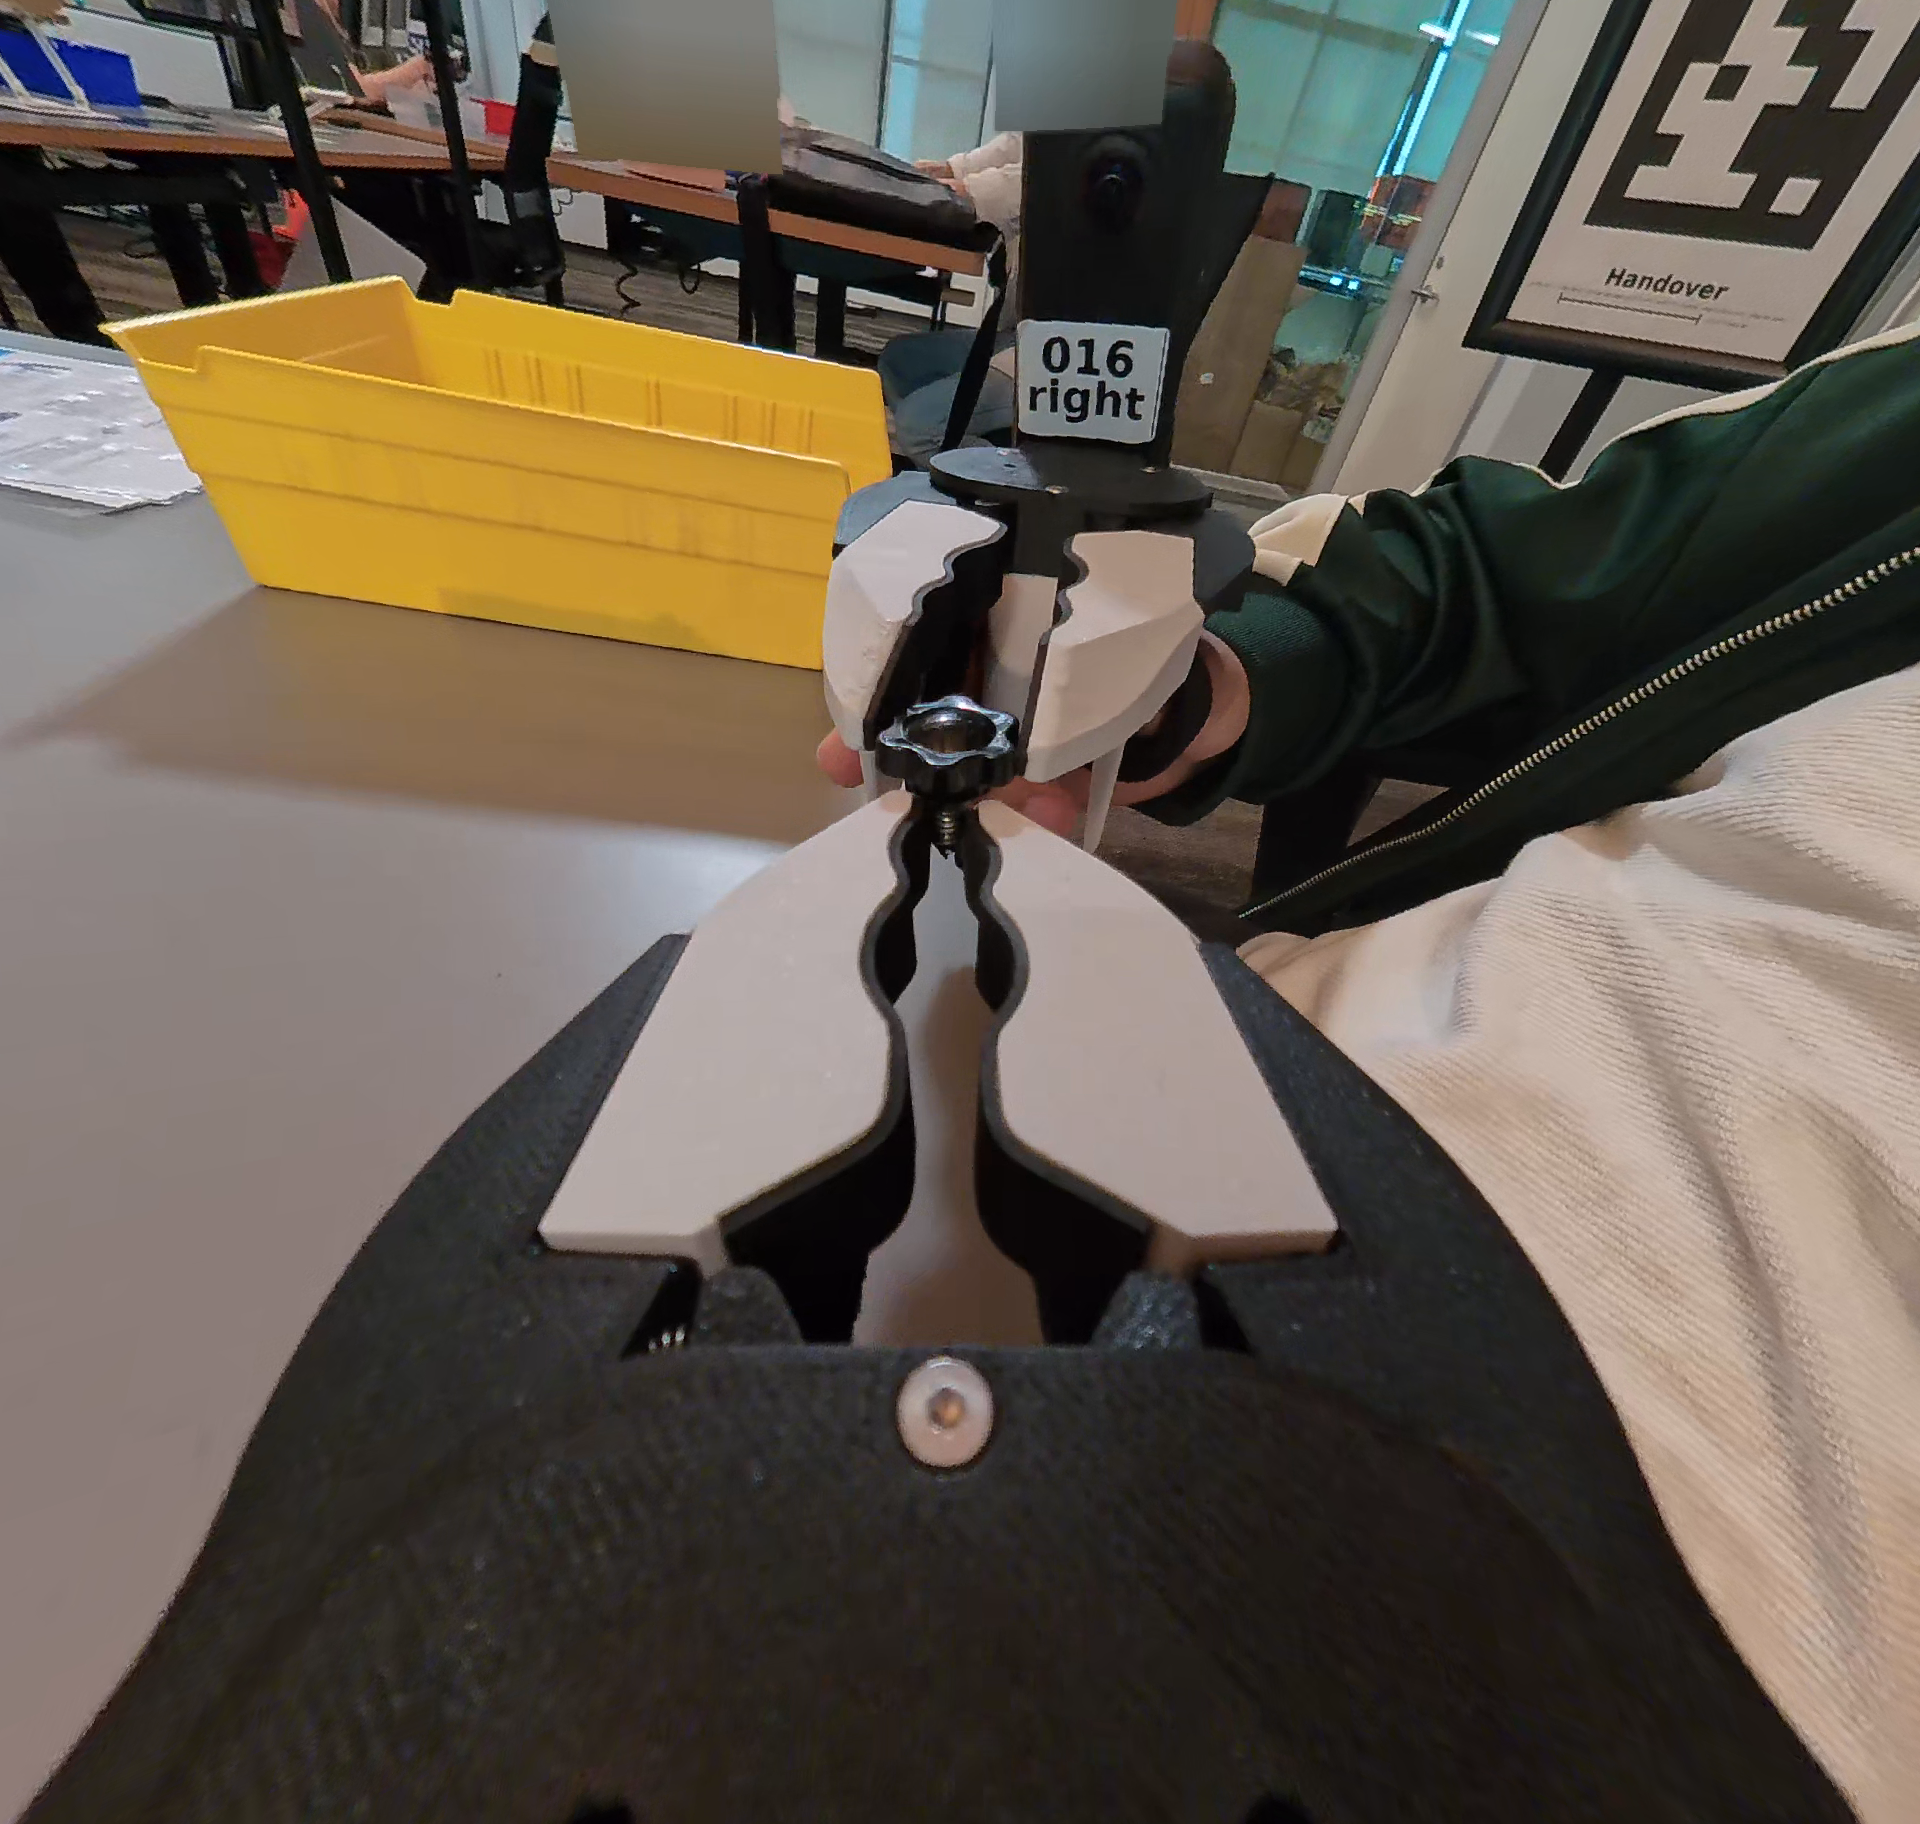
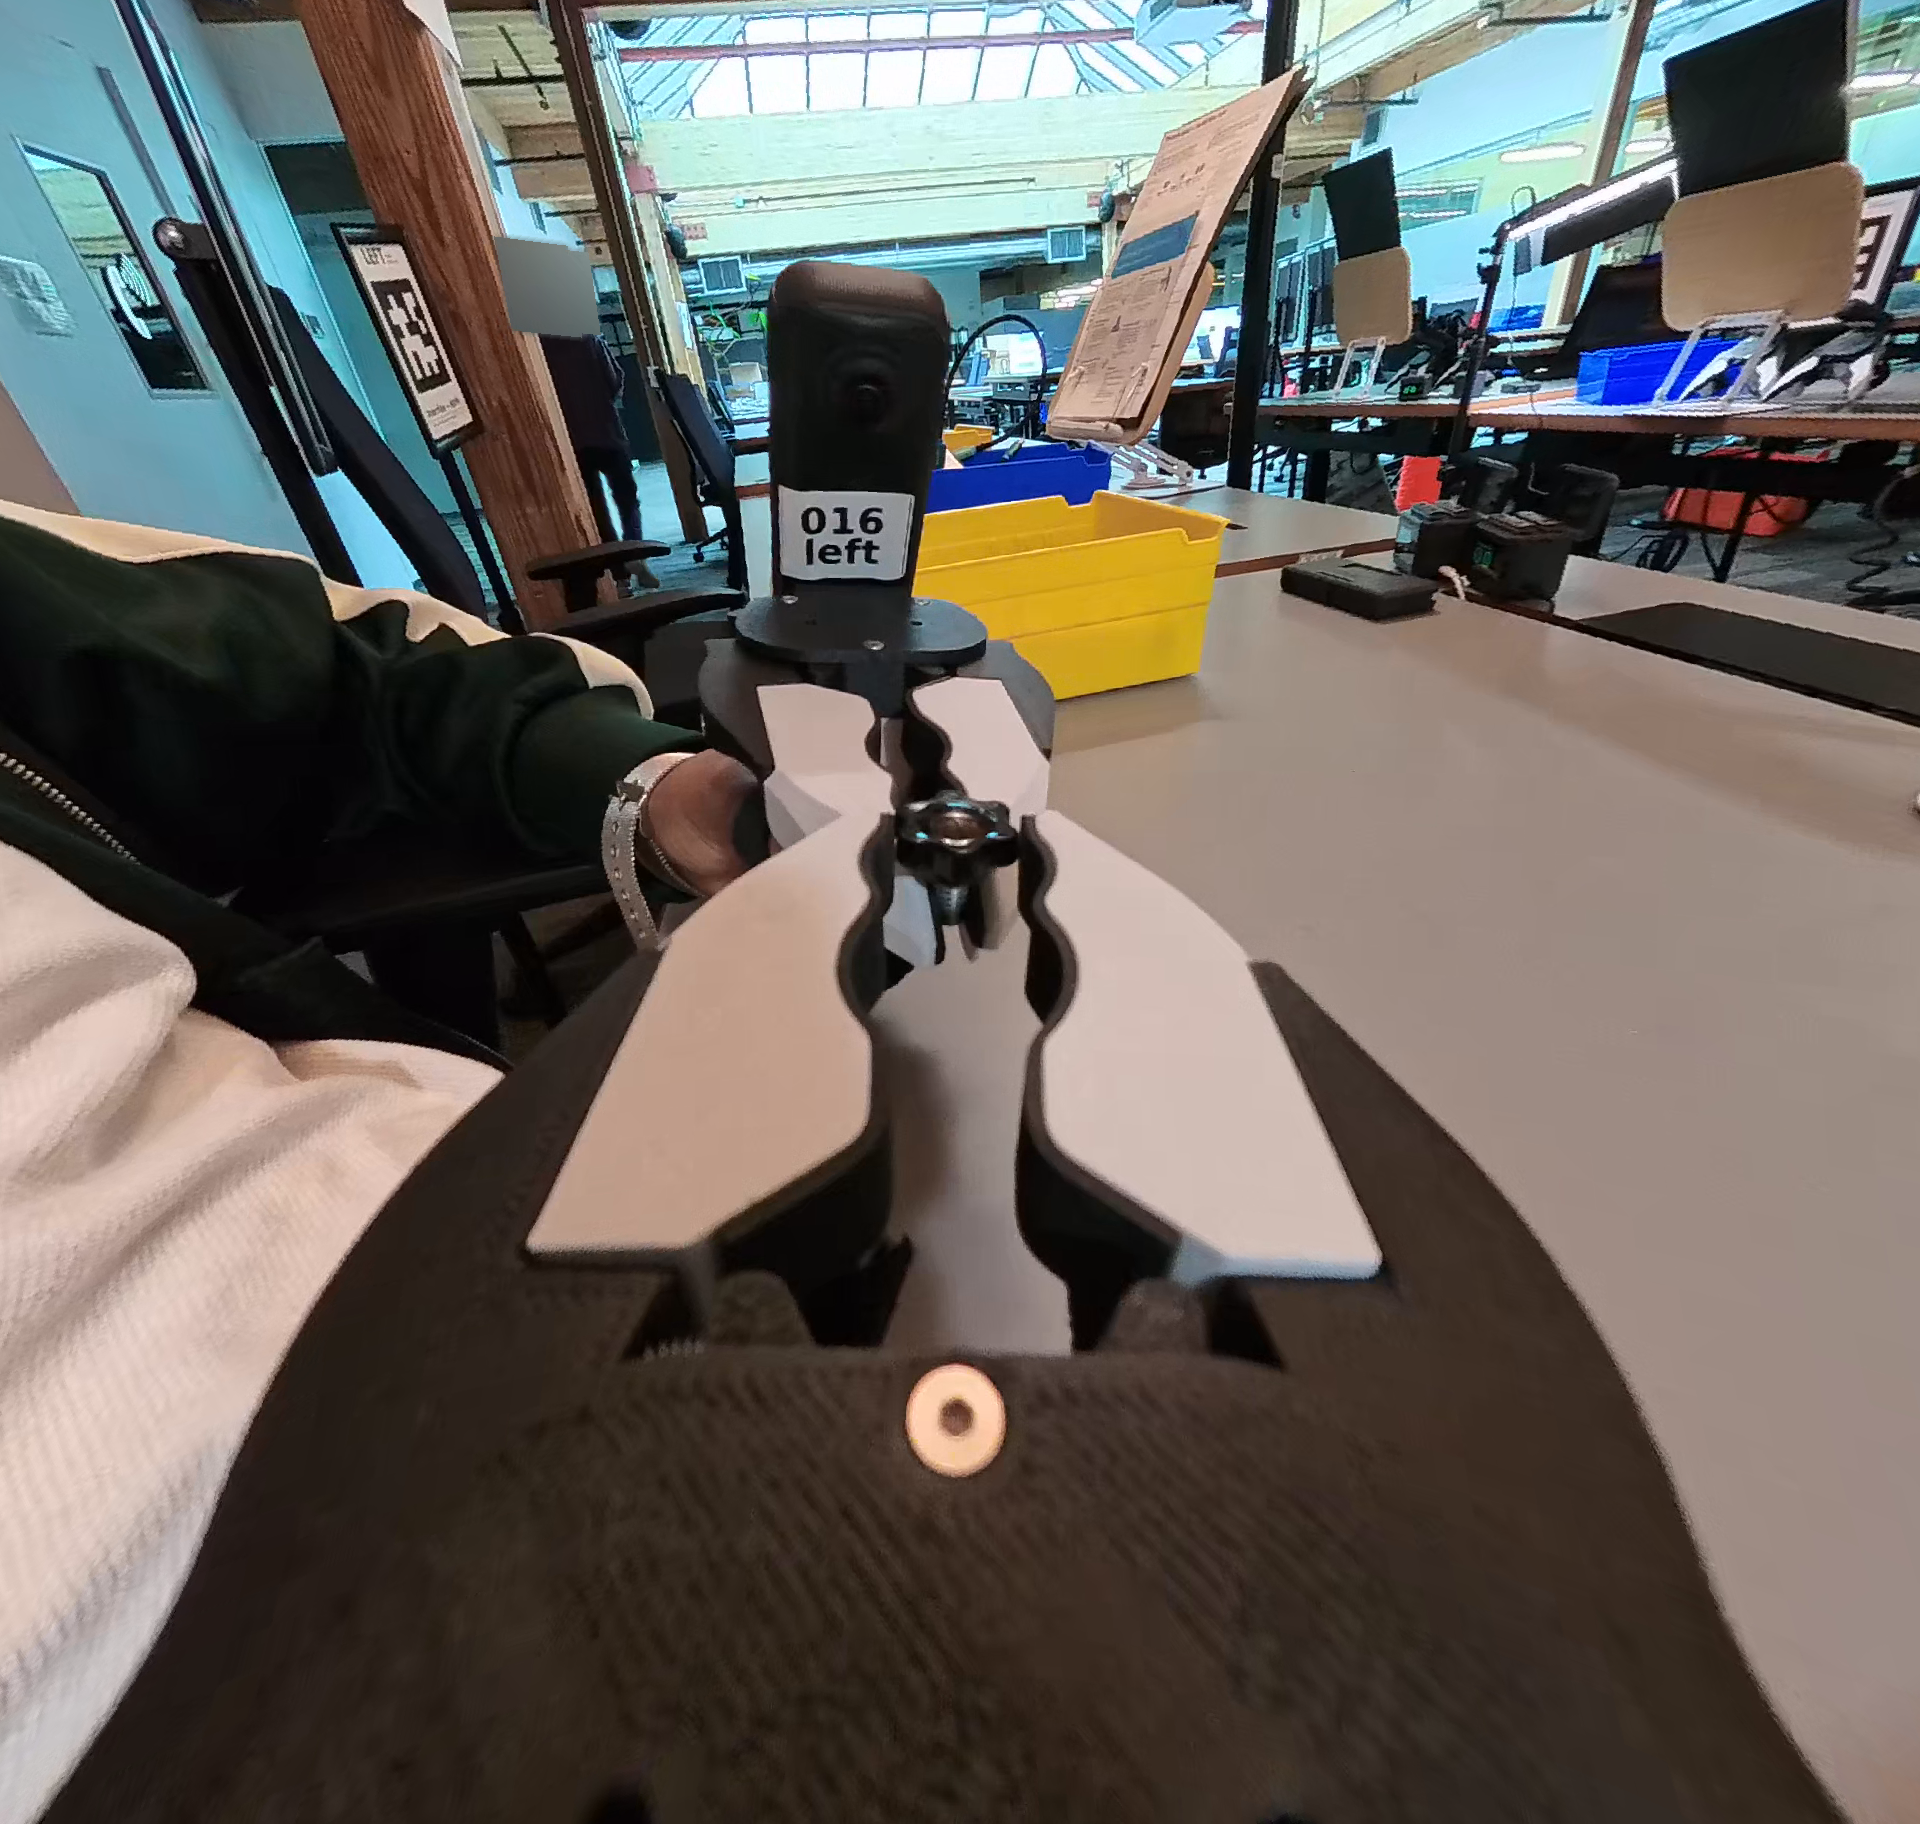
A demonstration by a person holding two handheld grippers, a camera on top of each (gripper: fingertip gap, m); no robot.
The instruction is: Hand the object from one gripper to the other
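Observation:
The object is a black star-knob screw (image 1: 945, 751) with a metal threaded shaft. My left gripper (image 1: 943, 832) is shut on the shaft just below the knob head and holds it upright above the grey table (image 1: 364, 891). My right gripper (image 2: 954, 839) faces the left one, with its jaws on either side of the knob head (image 2: 954, 832). They stand very close to it, and I cannot tell whether they press on it. The left gripper's fingertips (image 2: 914, 927) show just under the knob. The right gripper also shows in the left wrist view (image 1: 997, 652).
A yellow bin (image 1: 499, 465) stands on the table behind the grippers; it also shows in the right wrist view (image 2: 1081, 590). A person's green and white sleeves (image 1: 1507, 631) hold both grippers over the table's near edge. Papers (image 1: 62, 434) lie at the far left. The grippers are tip to tip, or close to it.

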